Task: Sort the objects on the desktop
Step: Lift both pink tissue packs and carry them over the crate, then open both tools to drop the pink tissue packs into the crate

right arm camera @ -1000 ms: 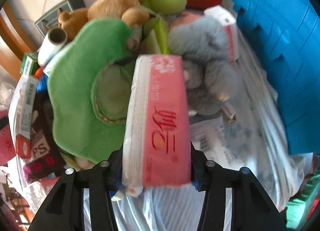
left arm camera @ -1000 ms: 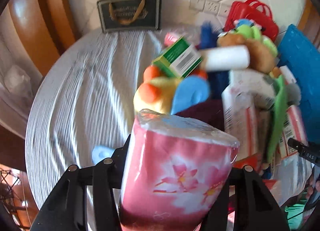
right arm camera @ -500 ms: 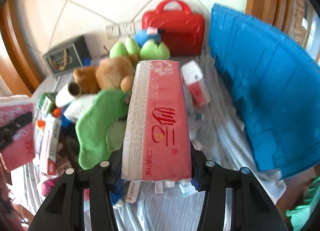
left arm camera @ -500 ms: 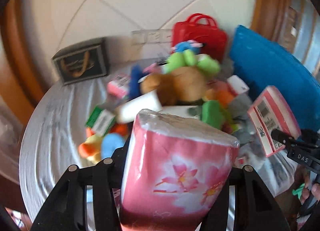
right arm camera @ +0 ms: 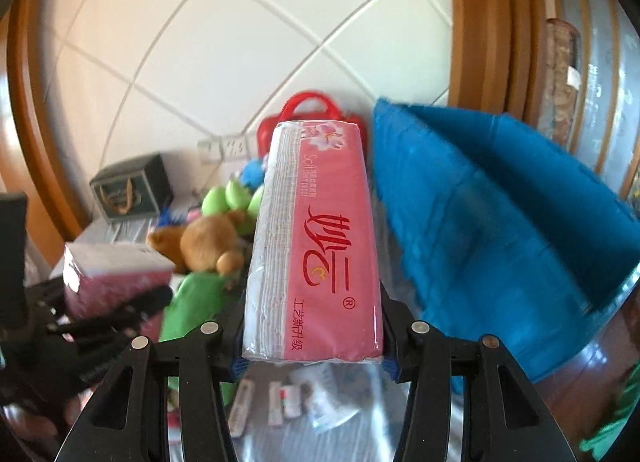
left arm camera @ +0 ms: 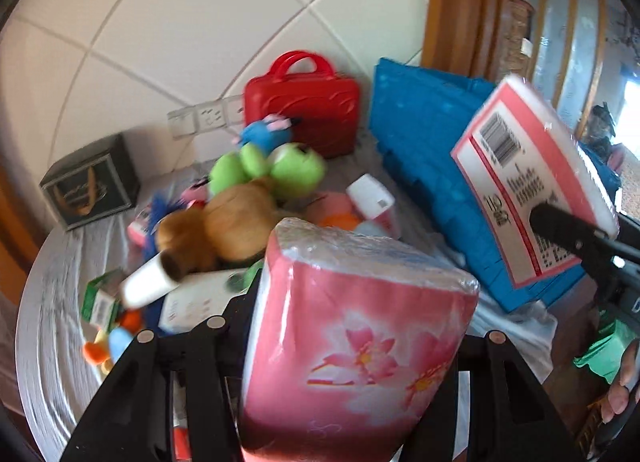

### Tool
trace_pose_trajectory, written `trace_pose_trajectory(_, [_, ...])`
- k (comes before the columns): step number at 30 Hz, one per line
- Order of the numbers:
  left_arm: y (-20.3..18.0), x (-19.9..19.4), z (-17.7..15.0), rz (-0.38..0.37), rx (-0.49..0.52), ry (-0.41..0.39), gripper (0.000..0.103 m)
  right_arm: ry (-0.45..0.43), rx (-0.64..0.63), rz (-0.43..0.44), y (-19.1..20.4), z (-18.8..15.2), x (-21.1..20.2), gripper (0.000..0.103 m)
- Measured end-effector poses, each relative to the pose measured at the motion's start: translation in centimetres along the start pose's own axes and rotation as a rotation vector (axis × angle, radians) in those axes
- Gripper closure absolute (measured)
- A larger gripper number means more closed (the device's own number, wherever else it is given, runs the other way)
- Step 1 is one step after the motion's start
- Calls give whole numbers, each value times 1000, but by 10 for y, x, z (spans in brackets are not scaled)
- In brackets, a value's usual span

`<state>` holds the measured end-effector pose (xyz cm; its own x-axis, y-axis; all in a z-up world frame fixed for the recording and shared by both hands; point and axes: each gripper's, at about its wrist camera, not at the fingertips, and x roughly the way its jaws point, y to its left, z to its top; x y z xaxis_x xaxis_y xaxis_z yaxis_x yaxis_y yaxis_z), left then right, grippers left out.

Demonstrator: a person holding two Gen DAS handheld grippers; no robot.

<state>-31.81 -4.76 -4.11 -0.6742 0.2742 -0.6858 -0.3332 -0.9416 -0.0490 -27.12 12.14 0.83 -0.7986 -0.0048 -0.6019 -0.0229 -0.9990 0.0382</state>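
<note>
Left gripper (left arm camera: 352,350) jaws clamped on a pink flower-print tissue pack (left arm camera: 356,338), held up above the bench (left arm camera: 52,318), which has a pale striped cloth on it. Far left on the bench, a dark gift box (left arm camera: 90,182) against the tiled wall. Next over, the toy pile: green carton (left arm camera: 100,302), white roll (left arm camera: 150,282), brown plush bear (left arm camera: 232,222), green plush (left arm camera: 276,170), blue plush on top, a small pink-white box (left arm camera: 374,202) near the pile's right edge. Red handbag (left arm camera: 304,106) at the back by the wall sockets. Blue crate (left arm camera: 432,142) to the right of the pile. Right gripper (right arm camera: 314,346) jaws closed on a long pink tissue pack (right arm camera: 320,246), lifted clear of the bench, pointing toward the handbag; in the left view it shows barcode side, in front of the crate. Small packets lie blurred on the cloth under it.
</note>
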Motion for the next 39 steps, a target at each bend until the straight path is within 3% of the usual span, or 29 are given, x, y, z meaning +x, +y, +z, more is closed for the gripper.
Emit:
trace_pose_trajectory(6, [-83,0,41,-3,42,-81,53,-109,20,-7,-76,29,-25,54])
trace_pose_trajectory(15, [-244,0,112,22,31,-252,53,-200,-24,-76,-256,58,-45,54])
trace_pose_trajectory(18, [-303,11,137,9,27,-252,53,-180,-52,-112,-303,63,-41,54])
trace_pose_trajectory(23, [-364,48,159,36,55,-186,53,-145,-74,-154,-353,62,-26,54])
trace_pose_trajectory(30, [-391,91,157,64,42,-58,53,-62,-84,-149,-385,54,3,54])
trace_pose_trajectory(39, [-401,107,156,79,43,-29,53,-23,-102,-172,-402,50,22,53])
